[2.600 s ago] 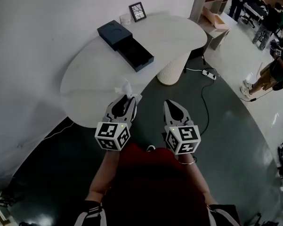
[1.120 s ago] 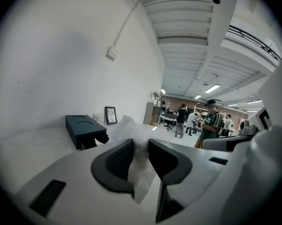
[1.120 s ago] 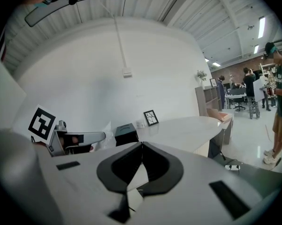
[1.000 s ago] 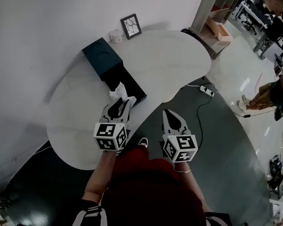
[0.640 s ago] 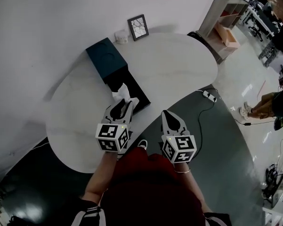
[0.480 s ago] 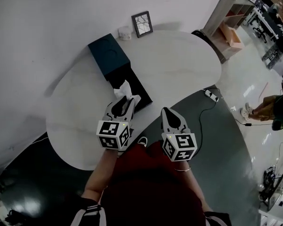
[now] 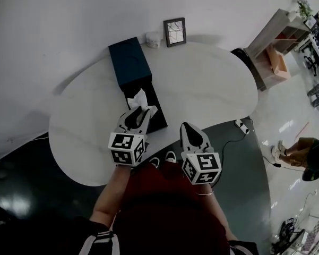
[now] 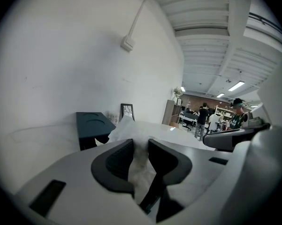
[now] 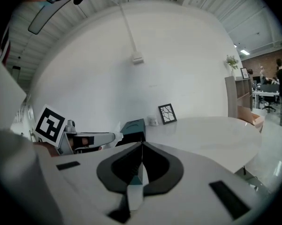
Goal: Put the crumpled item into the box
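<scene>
A crumpled white tissue [image 7: 138, 100] [image 8: 131, 132] sticks out past the tips of my left gripper [image 7: 139, 110] [image 8: 140, 146], whose jaws are shut on it. In the head view the tissue hangs over the open tray of the dark blue box [image 7: 158, 122], whose closed part [image 7: 130, 61] [image 8: 91, 125] lies farther back on the white oval table [image 7: 201, 89]. My right gripper [image 7: 188, 130] [image 9: 141, 146] is shut with nothing in it, to the right of the left one, near the table's front edge. The box [image 9: 133, 127] also shows in the right gripper view, beyond the tips.
A small framed picture [image 7: 174, 32] [image 9: 168, 113] and a little white cup [image 7: 152, 39] stand at the table's back edge against the white wall. A cable with a power strip [image 7: 240, 125] lies on the dark floor to the right. People stand in the far room [image 8: 204, 118].
The view has swung so the table and box now sit more centrally. My left gripper has carried the tissue from the table's front edge to over the box's open tray. The right gripper stayed shut.
</scene>
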Motion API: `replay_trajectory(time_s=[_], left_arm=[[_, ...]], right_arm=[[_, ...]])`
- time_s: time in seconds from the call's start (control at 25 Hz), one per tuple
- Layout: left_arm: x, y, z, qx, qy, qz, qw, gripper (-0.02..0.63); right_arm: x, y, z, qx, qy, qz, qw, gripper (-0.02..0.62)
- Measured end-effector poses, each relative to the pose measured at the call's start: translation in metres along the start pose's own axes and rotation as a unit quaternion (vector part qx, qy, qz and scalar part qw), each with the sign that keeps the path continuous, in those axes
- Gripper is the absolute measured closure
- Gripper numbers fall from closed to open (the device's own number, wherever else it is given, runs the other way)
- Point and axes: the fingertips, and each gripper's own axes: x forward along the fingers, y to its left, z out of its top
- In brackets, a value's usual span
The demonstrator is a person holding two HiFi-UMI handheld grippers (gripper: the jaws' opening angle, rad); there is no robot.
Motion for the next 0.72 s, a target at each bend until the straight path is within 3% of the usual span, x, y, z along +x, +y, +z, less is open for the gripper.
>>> replay_trajectory(time_s=[0.4, 0.72], left_arm=[[0.035, 0.012, -0.004, 0.007, 0.024, 0.069, 0.9973, 0.485], [0.062, 0.033, -0.021, 0.005, 0.067, 0.090, 0.9937, 0.485]], right_arm=[[0.036, -0.028, 0.013, -0.012, 0.026, 0.068, 0.997, 0.580], [0.069, -0.022, 0.014, -0.024, 0.053, 0.109, 0.992, 0.580]])
